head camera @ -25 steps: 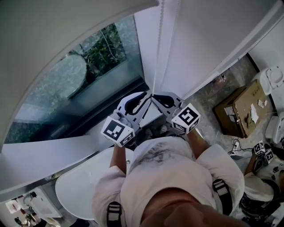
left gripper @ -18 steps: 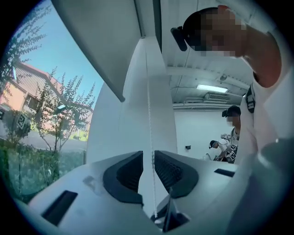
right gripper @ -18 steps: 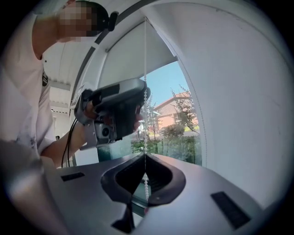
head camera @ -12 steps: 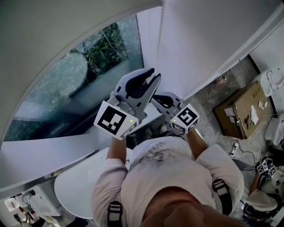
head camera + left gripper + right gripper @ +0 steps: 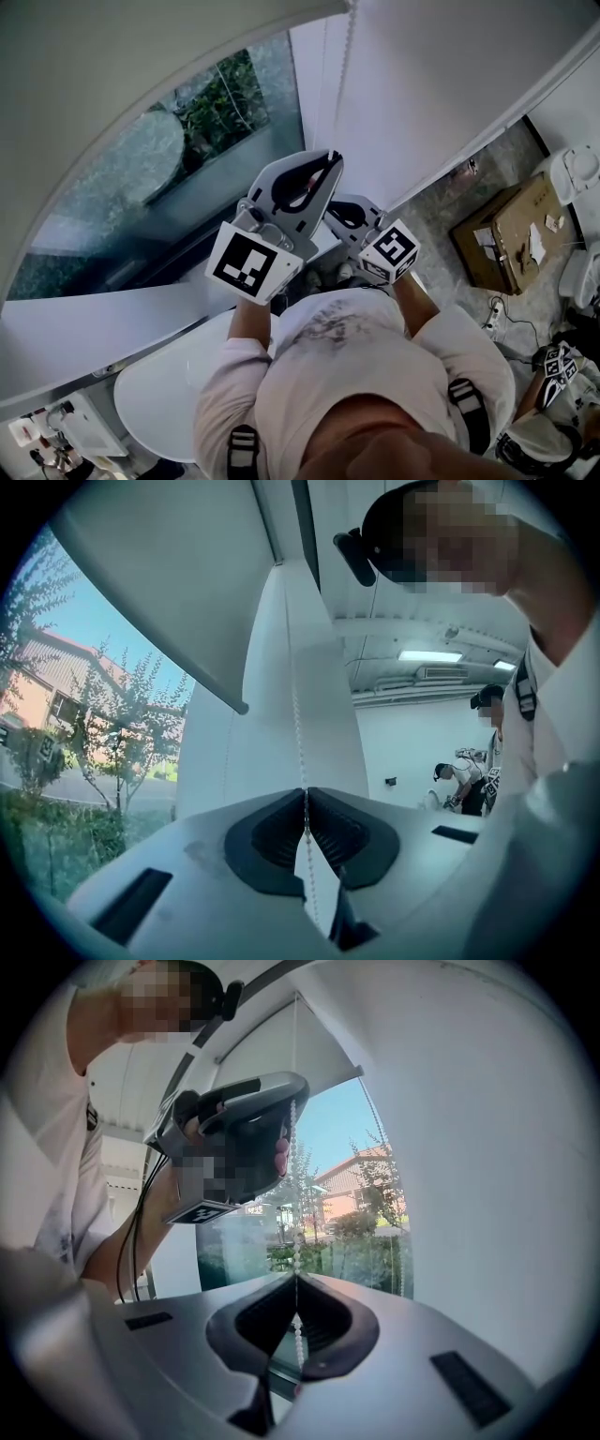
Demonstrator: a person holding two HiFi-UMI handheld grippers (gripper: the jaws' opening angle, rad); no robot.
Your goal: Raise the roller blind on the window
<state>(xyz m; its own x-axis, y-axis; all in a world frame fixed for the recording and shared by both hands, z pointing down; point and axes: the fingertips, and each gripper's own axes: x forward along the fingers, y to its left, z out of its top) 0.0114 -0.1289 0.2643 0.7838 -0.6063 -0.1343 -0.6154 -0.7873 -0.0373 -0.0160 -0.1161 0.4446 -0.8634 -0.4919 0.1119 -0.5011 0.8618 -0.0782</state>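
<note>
The white roller blind (image 5: 103, 56) hangs partway down over the window glass (image 5: 178, 150); its bottom bar (image 5: 202, 663) shows in the left gripper view. A white bead chain (image 5: 345, 56) drops beside the frame. My left gripper (image 5: 331, 161) is shut on the chain (image 5: 296, 705), with the beads pinched between its dark pads (image 5: 272, 832). Just below it, my right gripper (image 5: 326, 208) is also shut on the same chain (image 5: 296, 1241). From the right gripper view, the left gripper (image 5: 292, 1105) holds the chain higher up.
A cardboard box (image 5: 511, 230) lies on the floor at right. A round white table (image 5: 159, 403) stands at lower left. Another person with marker cubes (image 5: 560, 361) crouches at lower right. Trees and a brick building (image 5: 56, 705) lie outside.
My left gripper has risen from beside the right gripper to a higher spot on the chain, where it now grips it. The right gripper has stayed in place.
</note>
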